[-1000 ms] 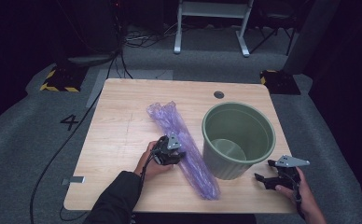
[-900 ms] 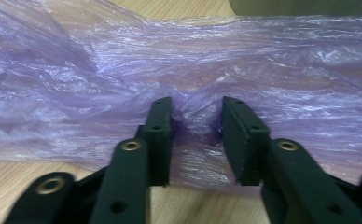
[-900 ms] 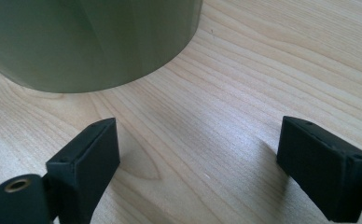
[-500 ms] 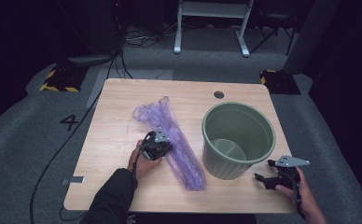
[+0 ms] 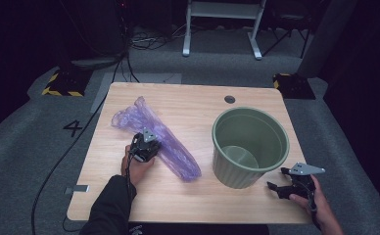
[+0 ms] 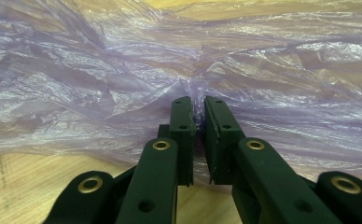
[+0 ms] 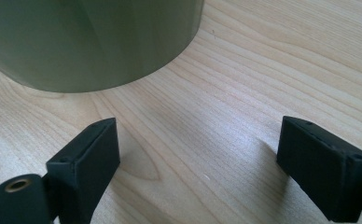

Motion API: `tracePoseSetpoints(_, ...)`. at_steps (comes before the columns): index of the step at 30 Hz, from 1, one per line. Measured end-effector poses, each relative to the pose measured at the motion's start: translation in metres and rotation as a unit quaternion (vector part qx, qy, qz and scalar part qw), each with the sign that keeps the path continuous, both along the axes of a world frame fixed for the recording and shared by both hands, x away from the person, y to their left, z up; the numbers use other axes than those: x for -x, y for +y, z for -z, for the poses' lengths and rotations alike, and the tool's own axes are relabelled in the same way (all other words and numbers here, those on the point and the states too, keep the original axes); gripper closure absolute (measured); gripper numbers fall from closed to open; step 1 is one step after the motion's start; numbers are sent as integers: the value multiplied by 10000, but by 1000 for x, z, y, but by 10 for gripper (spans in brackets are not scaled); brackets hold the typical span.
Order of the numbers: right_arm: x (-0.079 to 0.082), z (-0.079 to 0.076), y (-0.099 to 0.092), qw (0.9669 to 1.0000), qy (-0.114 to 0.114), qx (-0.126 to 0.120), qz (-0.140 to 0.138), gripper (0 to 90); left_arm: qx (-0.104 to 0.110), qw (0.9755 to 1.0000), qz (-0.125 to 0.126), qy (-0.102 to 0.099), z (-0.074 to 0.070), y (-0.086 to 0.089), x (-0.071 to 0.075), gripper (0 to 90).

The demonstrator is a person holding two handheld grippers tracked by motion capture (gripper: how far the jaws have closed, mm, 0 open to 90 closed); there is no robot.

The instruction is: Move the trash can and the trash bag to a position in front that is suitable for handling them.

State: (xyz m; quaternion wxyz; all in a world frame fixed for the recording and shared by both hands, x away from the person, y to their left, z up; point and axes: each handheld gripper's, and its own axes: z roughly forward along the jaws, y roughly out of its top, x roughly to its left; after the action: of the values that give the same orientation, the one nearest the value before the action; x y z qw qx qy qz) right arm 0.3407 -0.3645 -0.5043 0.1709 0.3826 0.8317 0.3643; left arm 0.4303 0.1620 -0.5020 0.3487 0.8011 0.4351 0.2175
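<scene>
Left tool [image 5: 146, 142] sits left of centre in the high view, jaws just closing and now pinched on a fold of the purple plastic bag [image 5: 156, 139]; the left gripper view shows the film [image 6: 123, 70] gathered into the narrow slit between the pads. The bag lies flat on the bench [image 5: 188, 200], a long crumpled strip. Its long axis runs diagonally, from the bunched end at upper left [image 5: 129, 115] to the narrow end at lower right [image 5: 190, 171]. That lower end points toward the base of the green bin [image 5: 249, 142], just short of it, not touching. The bin stands upright, mouth up, right of centre, to the right of the left tool. Right tool [image 5: 288, 188] rests at the lower right, jaws wide apart and empty, just beside the bin wall [image 7: 90, 42]. Likely next: bag goes right, to the bin.
</scene>
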Motion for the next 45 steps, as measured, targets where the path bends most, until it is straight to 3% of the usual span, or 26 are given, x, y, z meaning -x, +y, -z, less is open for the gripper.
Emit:
tracePoseSetpoints(3, 0, 0, 0, 10000, 1, -8, -19, 127, -63, 10000, -49, -45, 0, -3, -1, 792)
tracePoseSetpoints(10, -2, 0, -1, 10000, 4, -8, -79, 127, 141, 9998, 18, -157, -7, -2, 3, 646)
tracePoseSetpoints(12, -2, 0, -1, 10000, 7, -12, -99, 127, 190, 9995, 60, -256, -12, -3, 7, 571)
tracePoseSetpoints(14, -3, 0, -1, 9999, 7, -11, -124, 127, 204, 9992, 102, -313, -18, -3, 11, 434)
tracePoseSetpoints(16, -3, 0, -1, 9999, 13, -9, -134, 127, 251, 9988, 247, -352, -22, -3, 15, 346)
tracePoseSetpoints(19, -3, 0, -1, 9999, 13, -13, -153, 127, 421, 9972, 587, -201, -25, -3, 23, 237)
tracePoseSetpoints(21, -4, 0, -1, 9999, 6, 2, -146, 137, 396, 9965, 716, -171, -25, -4, 30, 208)
tracePoseSetpoints(24, -6, -1, -2, 10000, -33, 9, -86, 157, 400, 9949, 925, -27, -25, -5, 38, 192)
tracePoseSetpoints(26, -8, -3, -3, 9999, -46, -118, -45, 163, 433, 9937, 1036, -57, -23, -7, 43, 201)
tracePoseSetpoints(29, -10, -7, -5, 9996, -154, -214, 54, 180, 320, 9916, 1246, -97, -21, -13, 46, 214)
tracePoseSetpoints(35, 2, -20, 9, 9980, -306, -372, -421, 166, 282, 9895, 1417, -24, -15, -27, 41, 251)
tracePoseSetpoints(38, 8, -22, 18, 9965, -332, -376, -665, 162, 159, 9896, 1426, 30, -11, -35, 37, 276)
tracePoseSetpoints(41, 12, -22, 27, 9950, -321, -444, -835, 158, -240, 9935, 1101, 154, -5, -44, 32, 328)
tracePoseSetpoints(43, 14, -22, 33, 9943, -355, -485, -879, 159, 14, 9936, 1093, 294, -2, -43, 28, 379)
tracePoseSetpoints(45, 15, -22, 39, 9950, -416, -467, -782, 178, 101, 9936, 1084, 307, -2, -42, 26, 396)
